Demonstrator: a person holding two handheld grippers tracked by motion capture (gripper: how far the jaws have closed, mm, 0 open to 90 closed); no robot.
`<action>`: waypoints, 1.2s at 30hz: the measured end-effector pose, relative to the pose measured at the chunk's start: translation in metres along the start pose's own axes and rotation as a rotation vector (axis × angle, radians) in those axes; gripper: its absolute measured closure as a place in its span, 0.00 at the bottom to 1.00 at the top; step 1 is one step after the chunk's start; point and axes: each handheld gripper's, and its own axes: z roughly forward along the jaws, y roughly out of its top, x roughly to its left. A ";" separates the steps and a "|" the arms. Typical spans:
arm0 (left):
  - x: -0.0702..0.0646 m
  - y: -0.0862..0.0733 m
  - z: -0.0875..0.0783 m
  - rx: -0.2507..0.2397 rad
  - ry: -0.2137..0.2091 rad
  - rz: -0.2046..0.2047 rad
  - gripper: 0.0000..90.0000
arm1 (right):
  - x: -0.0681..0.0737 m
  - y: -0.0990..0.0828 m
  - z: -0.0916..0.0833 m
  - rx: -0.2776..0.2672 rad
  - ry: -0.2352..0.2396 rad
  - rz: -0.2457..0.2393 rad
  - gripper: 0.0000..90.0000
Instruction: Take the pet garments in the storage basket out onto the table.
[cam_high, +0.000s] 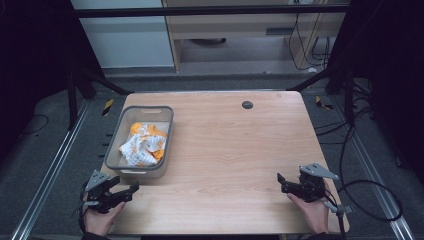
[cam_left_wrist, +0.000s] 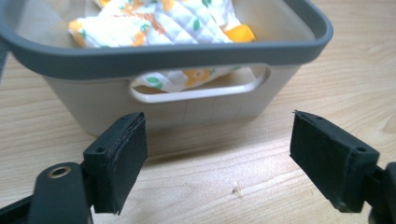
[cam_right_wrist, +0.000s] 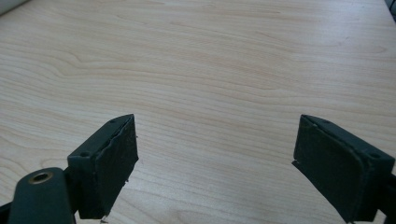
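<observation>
The left gripper (cam_left_wrist: 217, 154) is hovering low in the frame of its own view, jaws spread wide with nothing between them, facing the near wall of the grey bin (cam_left_wrist: 196, 105) just beyond. A white-and-orange cloth (cam_left_wrist: 159, 21) is lying crumpled inside that bin, left of centre in the high view. The right gripper (cam_right_wrist: 215, 163) is waiting released over bare table (cam_right_wrist: 210, 60) at lower right.

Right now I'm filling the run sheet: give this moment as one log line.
left tool: open, facing bin | right tool: open, over bare table | cloth: crumpled in bin
</observation>
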 end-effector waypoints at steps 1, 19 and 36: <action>0.000 0.000 0.000 0.000 0.000 0.000 0.21 | 0.000 0.000 0.000 0.000 0.000 0.000 0.15; -0.007 0.016 -0.018 -0.071 0.019 0.025 0.26 | 0.003 -0.001 0.006 0.016 0.001 -0.025 0.14; -0.004 0.043 -0.022 -0.120 0.017 0.010 0.27 | 0.004 -0.002 0.009 0.031 0.004 -0.024 0.14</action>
